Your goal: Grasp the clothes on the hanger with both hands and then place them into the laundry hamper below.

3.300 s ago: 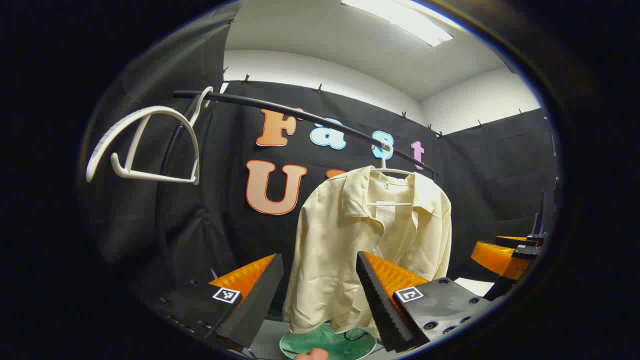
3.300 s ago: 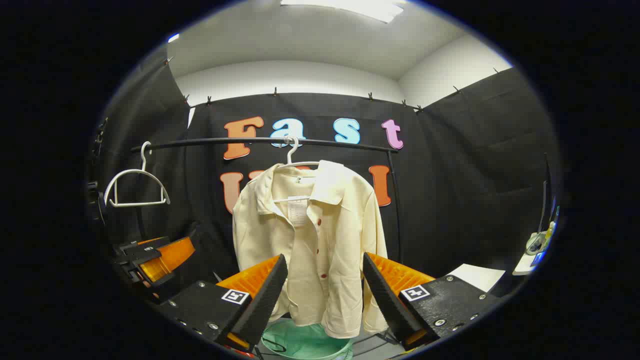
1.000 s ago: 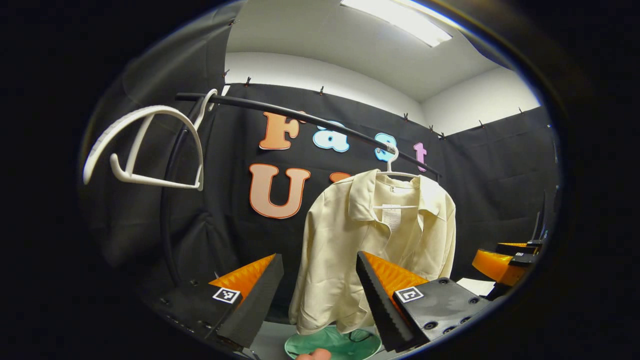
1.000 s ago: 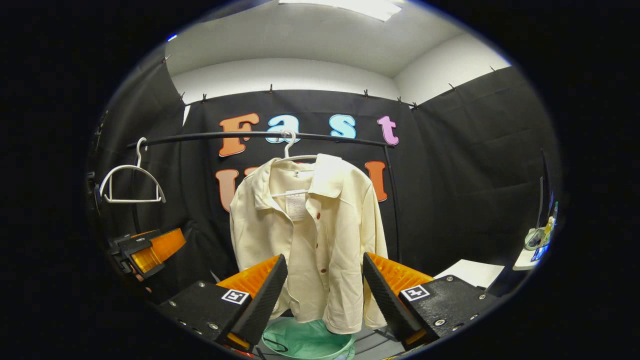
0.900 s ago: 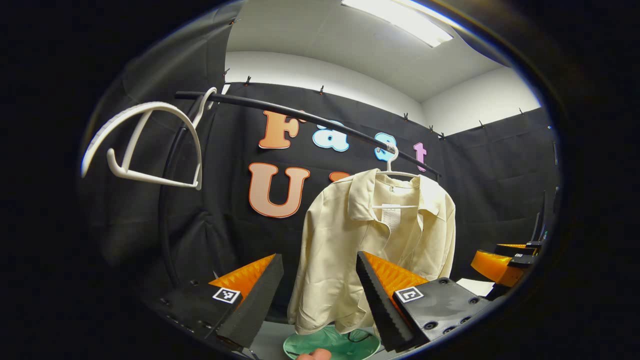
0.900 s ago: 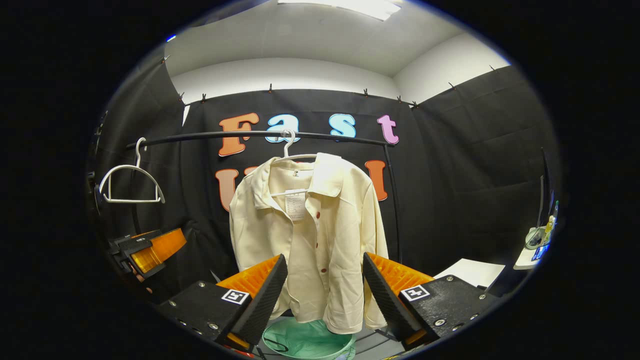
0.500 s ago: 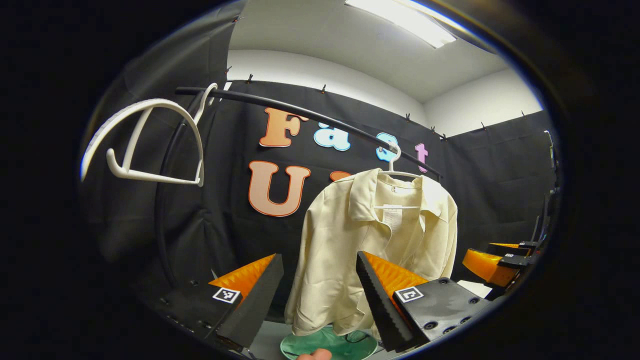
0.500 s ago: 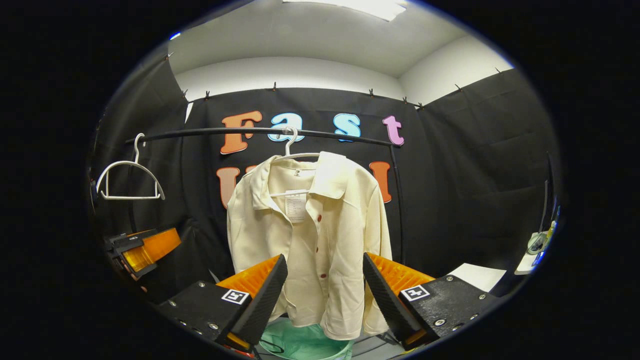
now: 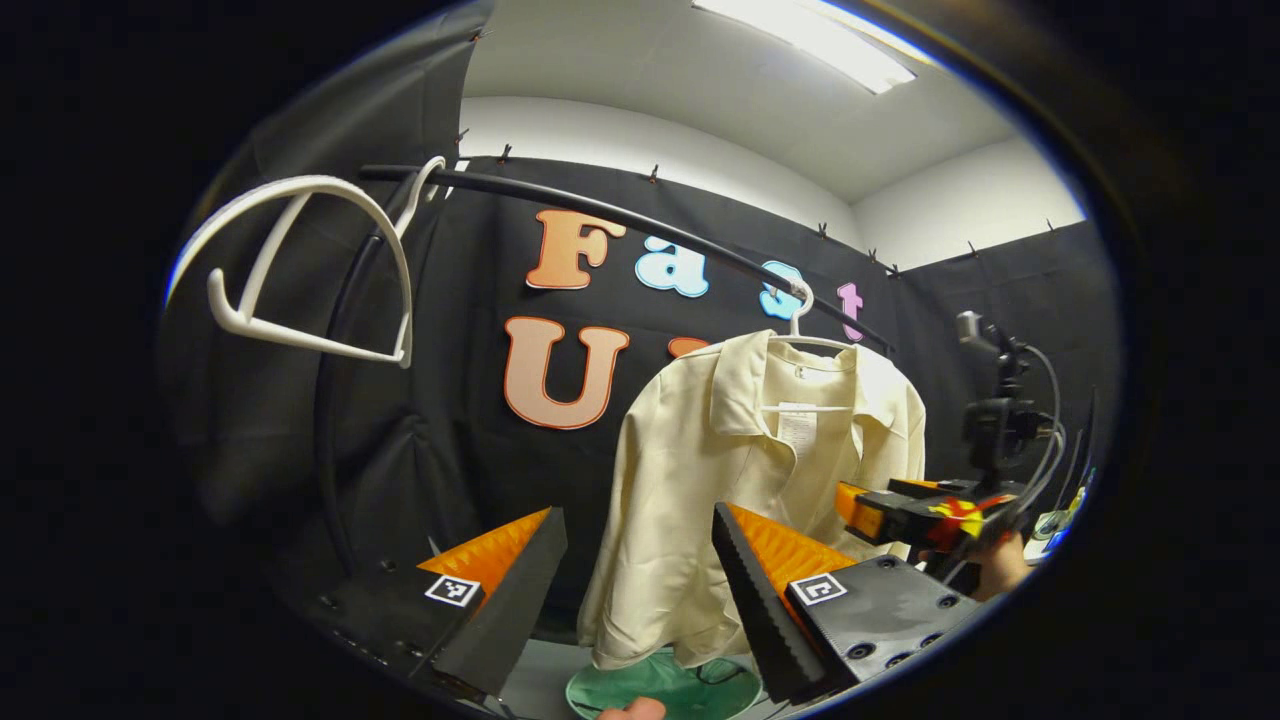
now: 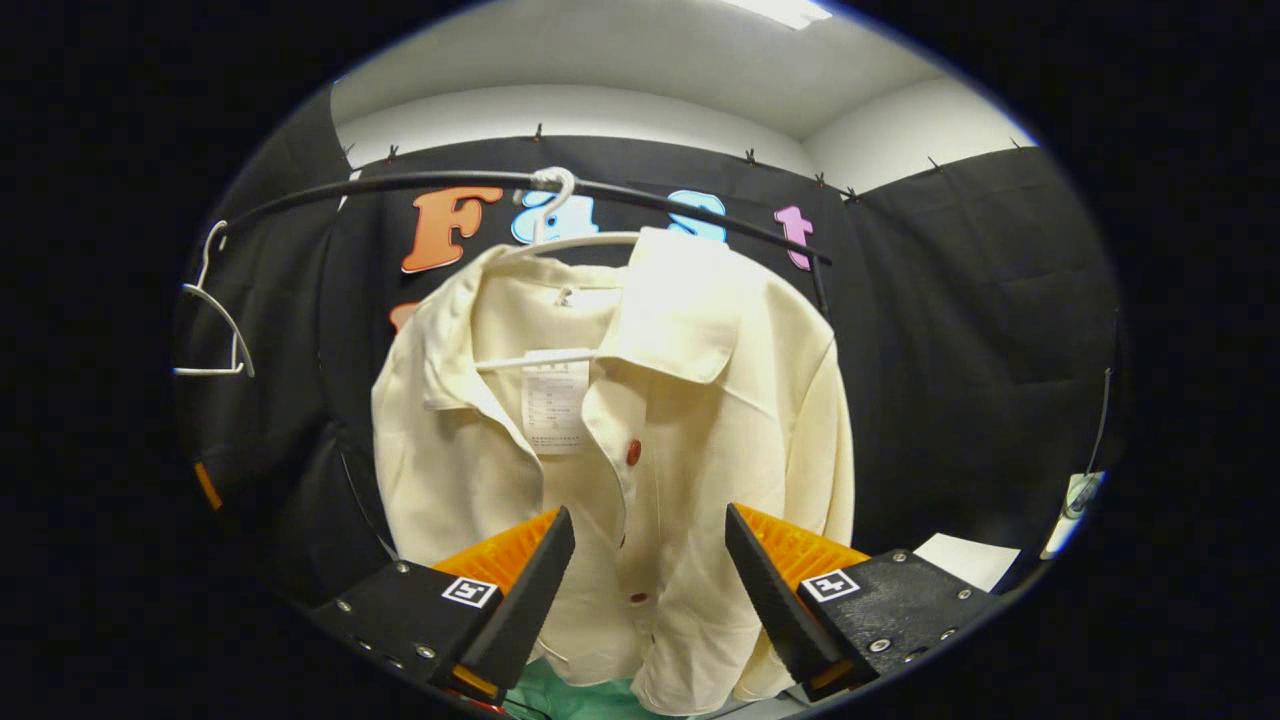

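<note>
A cream button shirt [image 9: 680, 480] hangs on a white hanger [image 9: 800, 330] from the black rail [image 9: 600, 215], over a green laundry hamper [image 9: 680, 690]. My left gripper [image 9: 637, 515] stands open some way short of the shirt's left half. To the right, a hand holds the right gripper [image 9: 900, 510] close by the shirt's far sleeve. In the right gripper view the shirt [image 10: 700, 400] looms large on its hanger [image 10: 560, 215]. My right gripper [image 10: 648, 515] is open just in front of the button placket, nothing between its fingers. The hamper [image 10: 560, 697] peeks out below.
An empty white hanger [image 9: 300, 270] hangs at the rail's left end, also visible as the empty hanger [image 10: 215, 320]. A white sheet [image 10: 955, 555] lies at the lower right. Black cloth walls close in on all sides.
My right gripper has pushed forward and up towards the shirt, which now looks much larger in its view. The left gripper has barely shifted. Both stay open.
</note>
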{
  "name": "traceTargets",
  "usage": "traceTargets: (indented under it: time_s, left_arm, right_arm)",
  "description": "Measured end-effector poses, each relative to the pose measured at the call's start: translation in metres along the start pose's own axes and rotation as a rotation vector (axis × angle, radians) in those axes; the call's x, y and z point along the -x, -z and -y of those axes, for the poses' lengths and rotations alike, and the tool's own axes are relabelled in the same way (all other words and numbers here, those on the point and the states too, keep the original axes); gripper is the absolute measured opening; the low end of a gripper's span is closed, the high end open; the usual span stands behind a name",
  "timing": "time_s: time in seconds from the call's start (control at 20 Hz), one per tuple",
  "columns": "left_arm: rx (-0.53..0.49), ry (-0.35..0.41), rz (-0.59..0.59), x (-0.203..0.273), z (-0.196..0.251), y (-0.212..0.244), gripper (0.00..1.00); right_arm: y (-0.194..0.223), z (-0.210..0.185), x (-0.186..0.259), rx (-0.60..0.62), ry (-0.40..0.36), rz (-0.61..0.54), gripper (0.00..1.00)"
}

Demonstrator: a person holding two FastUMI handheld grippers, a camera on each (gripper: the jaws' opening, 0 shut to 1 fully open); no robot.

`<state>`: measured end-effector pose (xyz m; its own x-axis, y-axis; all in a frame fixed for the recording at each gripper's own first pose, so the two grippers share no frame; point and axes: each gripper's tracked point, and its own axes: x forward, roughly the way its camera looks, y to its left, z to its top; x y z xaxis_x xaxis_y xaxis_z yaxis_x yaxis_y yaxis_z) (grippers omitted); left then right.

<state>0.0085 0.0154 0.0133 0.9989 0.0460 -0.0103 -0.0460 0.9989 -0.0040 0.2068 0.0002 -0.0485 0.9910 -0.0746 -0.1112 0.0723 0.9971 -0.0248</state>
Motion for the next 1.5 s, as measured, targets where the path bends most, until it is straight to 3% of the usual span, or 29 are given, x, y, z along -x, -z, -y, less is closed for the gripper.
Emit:
traceTargets:
  time_s: [0.25, 0.4, 0.5, 0.65, 0.7, 0.75, 0.8, 0.9, 0.95, 1.0, 1.05, 1.2, 1.35, 1.5]
  left_arm:
    - [-0.006, -0.039, -0.009, -0.004, -0.013, 0.005, 1.00]
    - [0.011, -0.039, -0.015, -0.008, -0.012, 0.009, 1.00]
    - [0.017, -0.032, -0.016, -0.012, -0.008, 0.011, 1.00]
    - [0.023, -0.026, -0.022, -0.021, -0.006, 0.013, 0.96]
    - [0.024, -0.022, -0.018, -0.017, -0.004, 0.014, 0.96]
    - [0.025, -0.017, -0.014, -0.018, -0.004, 0.013, 0.96]
    - [0.024, -0.012, -0.011, -0.020, -0.002, 0.013, 0.96]
    - [0.021, 0.001, -0.011, -0.023, 0.001, 0.015, 0.96]
    - [0.020, 0.015, -0.010, -0.025, 0.004, 0.017, 0.96]
    - [0.022, 0.038, -0.009, -0.029, 0.011, 0.019, 0.96]
    - [0.027, 0.070, -0.007, -0.036, 0.022, 0.019, 1.00]
    - [0.035, 0.170, 0.000, -0.064, 0.059, 0.021, 0.97]
    - [0.046, 0.257, 0.000, -0.089, 0.097, 0.030, 0.97]
    - [0.034, 0.298, -0.017, -0.118, 0.124, 0.047, 1.00]
  right_arm:
    - [0.001, 0.025, -0.040, -0.004, 0.154, -0.007, 0.95]
    - [-0.001, 0.020, -0.051, 0.002, 0.117, -0.008, 0.95]
    - [-0.003, 0.001, -0.052, -0.023, 0.036, -0.013, 0.95]
    - [0.003, 0.023, -0.064, 0.062, 0.141, -0.024, 0.95]
    - [0.003, 0.024, -0.067, 0.064, 0.148, -0.027, 0.95]
    - [0.003, 0.025, -0.068, 0.051, 0.147, -0.028, 0.87]
    - [0.002, 0.028, -0.069, 0.036, 0.144, -0.023, 0.89]
    - [-0.002, 0.040, -0.067, 0.024, 0.138, -0.019, 0.76]
    - [-0.003, 0.045, -0.064, 0.020, 0.135, -0.019, 0.63]
    - [-0.004, 0.047, -0.061, 0.020, 0.122, -0.019, 0.56]
    - [-0.005, 0.049, -0.058, 0.023, 0.104, -0.019, 0.40]
    - [-0.011, 0.046, -0.046, 0.050, 0.045, -0.008, 0.14]
    - [-0.024, 0.047, -0.024, 0.074, 0.005, 0.020, 0.04]
    - [-0.038, 0.054, 0.000, 0.078, -0.019, 0.040, 0.01]
